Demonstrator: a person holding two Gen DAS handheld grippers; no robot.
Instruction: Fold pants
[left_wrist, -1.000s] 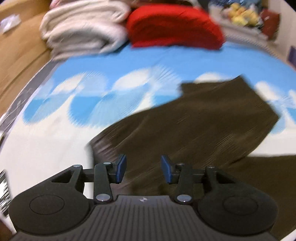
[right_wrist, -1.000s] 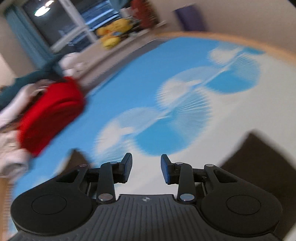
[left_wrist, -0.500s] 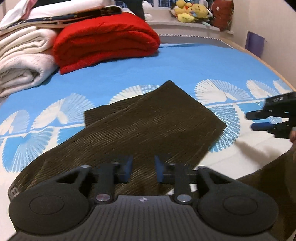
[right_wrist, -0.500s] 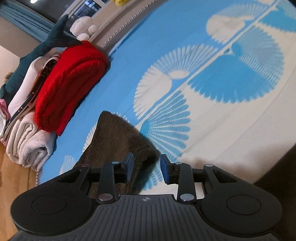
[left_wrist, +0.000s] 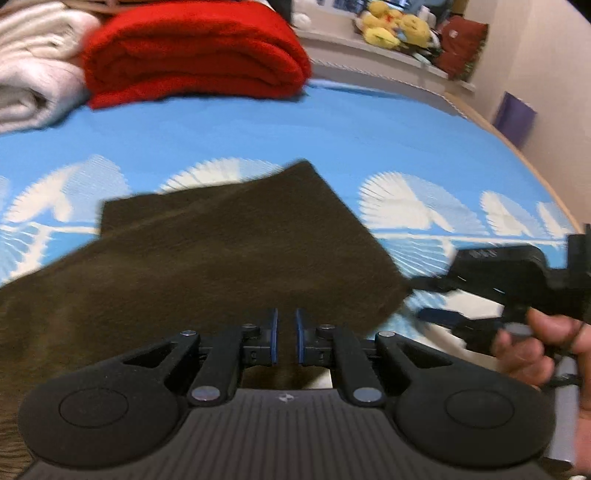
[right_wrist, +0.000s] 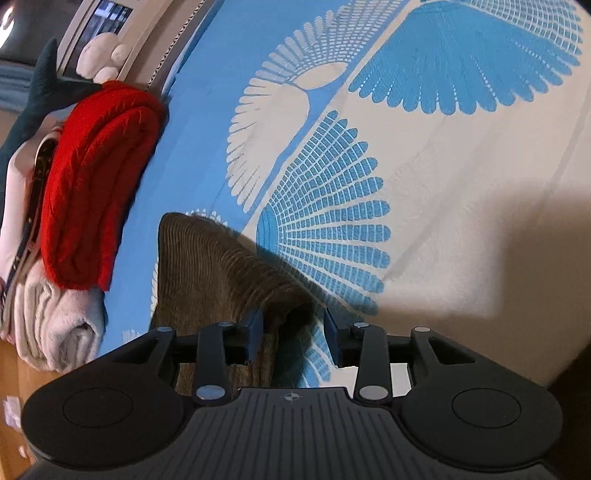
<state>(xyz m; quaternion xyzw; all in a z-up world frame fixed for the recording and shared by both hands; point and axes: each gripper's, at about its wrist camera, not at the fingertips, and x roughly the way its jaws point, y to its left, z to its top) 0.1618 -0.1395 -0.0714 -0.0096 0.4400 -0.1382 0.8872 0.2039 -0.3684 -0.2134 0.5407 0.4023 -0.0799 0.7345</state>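
Note:
Dark brown corduroy pants (left_wrist: 221, 251) lie on the blue and white patterned bedspread (left_wrist: 221, 125), leg ends pointing away. My left gripper (left_wrist: 286, 338) hovers over the near part of the pants, its blue pads nearly together with a narrow gap and nothing visibly pinched. My right gripper (right_wrist: 291, 332) is open with a corner of the pants (right_wrist: 221, 273) between its fingers. In the left wrist view the right gripper (left_wrist: 436, 299) sits at the right corner of the pants leg, held by a hand.
A folded red blanket (left_wrist: 195, 51) and white blankets (left_wrist: 33, 70) are stacked at the far edge of the bed. Plush toys (left_wrist: 391, 26) sit on a ledge behind. The bed's wooden rim (left_wrist: 517, 147) curves along the right.
My left gripper's fingers have closed from wide apart to nearly together. My right gripper has swung down to the pants' corner, which now lies between its open fingers.

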